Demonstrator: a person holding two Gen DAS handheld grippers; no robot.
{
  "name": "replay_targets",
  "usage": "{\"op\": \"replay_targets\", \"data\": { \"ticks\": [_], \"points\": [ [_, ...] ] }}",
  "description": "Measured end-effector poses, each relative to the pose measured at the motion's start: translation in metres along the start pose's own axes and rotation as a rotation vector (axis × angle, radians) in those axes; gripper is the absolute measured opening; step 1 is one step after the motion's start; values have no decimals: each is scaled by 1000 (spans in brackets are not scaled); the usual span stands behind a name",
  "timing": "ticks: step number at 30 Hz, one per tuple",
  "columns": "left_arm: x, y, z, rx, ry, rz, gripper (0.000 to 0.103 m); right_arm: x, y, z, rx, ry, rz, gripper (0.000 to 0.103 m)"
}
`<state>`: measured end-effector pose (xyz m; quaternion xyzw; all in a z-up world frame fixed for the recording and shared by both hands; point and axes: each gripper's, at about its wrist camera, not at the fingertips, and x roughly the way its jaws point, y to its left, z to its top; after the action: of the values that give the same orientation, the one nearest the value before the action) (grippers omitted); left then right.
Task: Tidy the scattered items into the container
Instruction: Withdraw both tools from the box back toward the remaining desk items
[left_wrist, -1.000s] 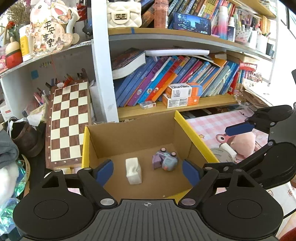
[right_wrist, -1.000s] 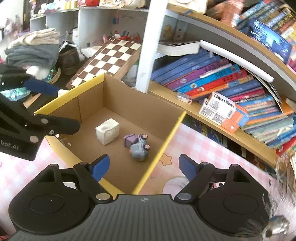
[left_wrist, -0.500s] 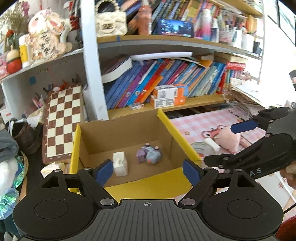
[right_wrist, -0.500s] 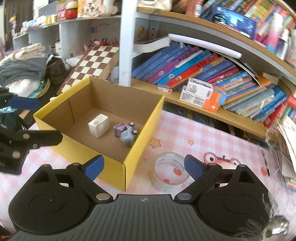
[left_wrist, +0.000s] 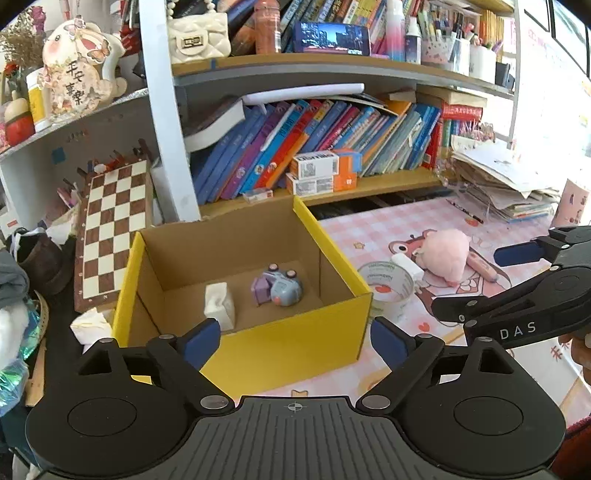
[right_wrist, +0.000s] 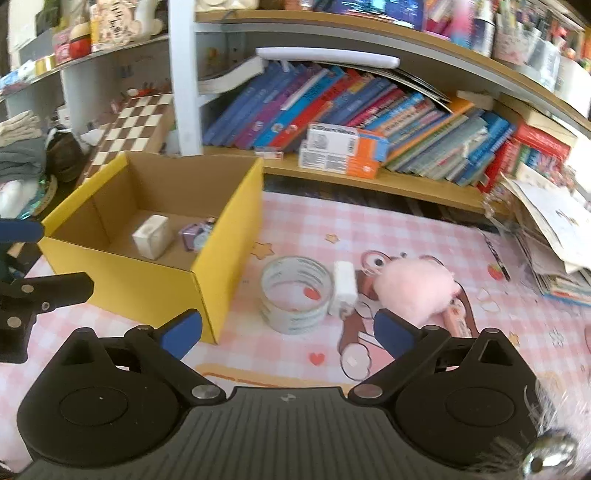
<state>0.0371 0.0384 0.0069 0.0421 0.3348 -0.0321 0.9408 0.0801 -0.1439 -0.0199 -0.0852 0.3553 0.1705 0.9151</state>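
Observation:
A yellow cardboard box (left_wrist: 295, 339) (right_wrist: 229, 236) stands on the pink mat and holds a white block (left_wrist: 219, 310) (right_wrist: 151, 236) and a purple-grey toy (left_wrist: 279, 288) (right_wrist: 195, 234). Right of the box lie a clear tape roll (left_wrist: 386, 286) (right_wrist: 293, 295), a small white block (right_wrist: 343, 288) (left_wrist: 406, 264), a pink plush ball (left_wrist: 445, 256) (right_wrist: 421, 291) and a pink pen (left_wrist: 482, 267). My left gripper (left_wrist: 295, 338) is open and empty in front of the box. My right gripper (right_wrist: 288, 330) is open and empty just in front of the tape roll.
A bookshelf with leaning books (left_wrist: 314, 144) and orange-white cartons (right_wrist: 340, 151) runs behind the mat. A chessboard (left_wrist: 112, 229) leans at the back left. A pile of papers (left_wrist: 506, 188) sits at the right. Clothes and clutter (right_wrist: 22, 147) lie at the left.
Both grippers have pulled back from above the box. The right gripper has swung right, so the tape roll, white block and plush ball now show ahead of it.

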Motion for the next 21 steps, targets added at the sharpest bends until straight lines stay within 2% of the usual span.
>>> {"op": "replay_targets", "data": {
  "ticks": [4,11,21],
  "points": [
    [1,-10,-3,-4,8,-7,92,-3,-6,-9,44,9,-15,100],
    [6,-33,-3,38,18,-13,92,-6,-18,-13,49,2,-31,101],
    [14,-51,1,9,34,0,92,-4,-46,-17,70,11,-38,101]
  ]
}}
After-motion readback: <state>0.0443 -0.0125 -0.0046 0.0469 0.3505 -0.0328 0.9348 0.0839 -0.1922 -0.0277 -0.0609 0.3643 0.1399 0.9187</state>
